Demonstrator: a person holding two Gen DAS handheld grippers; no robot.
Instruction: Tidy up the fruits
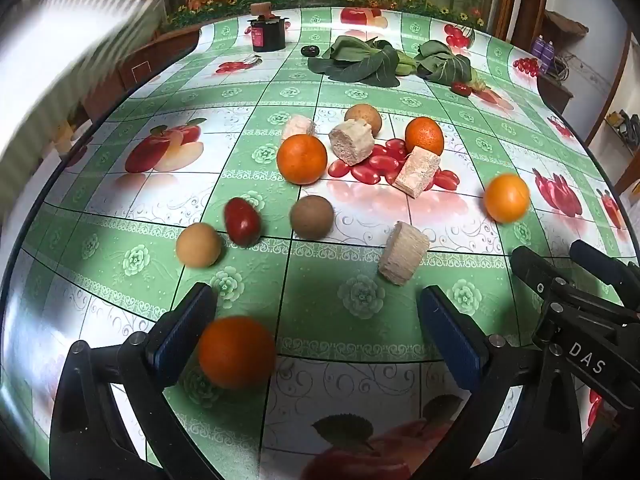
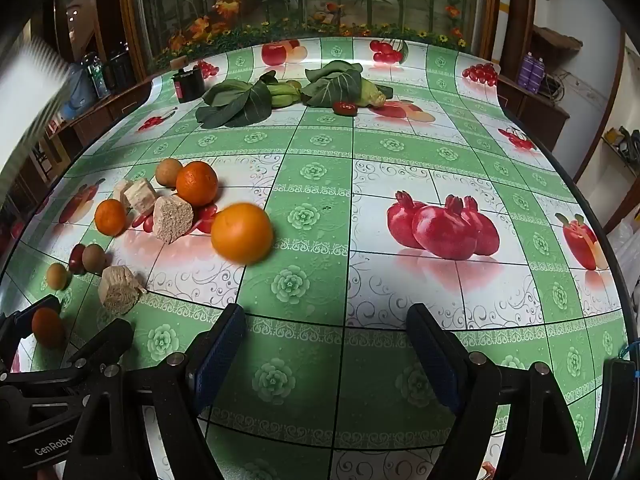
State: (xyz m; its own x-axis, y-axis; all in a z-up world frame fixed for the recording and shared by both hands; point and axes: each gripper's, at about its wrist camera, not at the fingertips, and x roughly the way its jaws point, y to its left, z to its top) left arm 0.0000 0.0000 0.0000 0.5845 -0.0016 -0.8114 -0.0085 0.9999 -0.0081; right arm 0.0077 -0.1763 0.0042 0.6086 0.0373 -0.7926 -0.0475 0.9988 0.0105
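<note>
Several oranges lie on the fruit-print tablecloth (image 1: pixel 340 320). One orange (image 1: pixel 236 352) sits between my left gripper's (image 1: pixel 320 332) open jaws, close beside the left pad (image 1: pixel 184 332), and looks blurred. Two more oranges (image 1: pixel 302 159) (image 1: pixel 424 136) rest in a cluster with pale fibrous chunks (image 1: pixel 352 142), and a blurred one (image 1: pixel 507 198) lies alone to the right. Brown round fruits (image 1: pixel 199 245) (image 1: pixel 311 217) and a red fruit (image 1: pixel 242 222) sit ahead of it. My right gripper (image 2: pixel 328 346) is open over bare cloth, the lone orange (image 2: pixel 242 233) ahead and left of it.
Leafy greens (image 2: pixel 240 102) (image 1: pixel 360 60), a small red fruit (image 2: pixel 345 108) and a black canister (image 1: pixel 269 34) stand at the far side. Another pale chunk (image 1: pixel 403 253) lies between the grippers. The round table's edge (image 2: pixel 600 248) curves along the right. The right gripper's body (image 1: pixel 568 292) shows beside the left.
</note>
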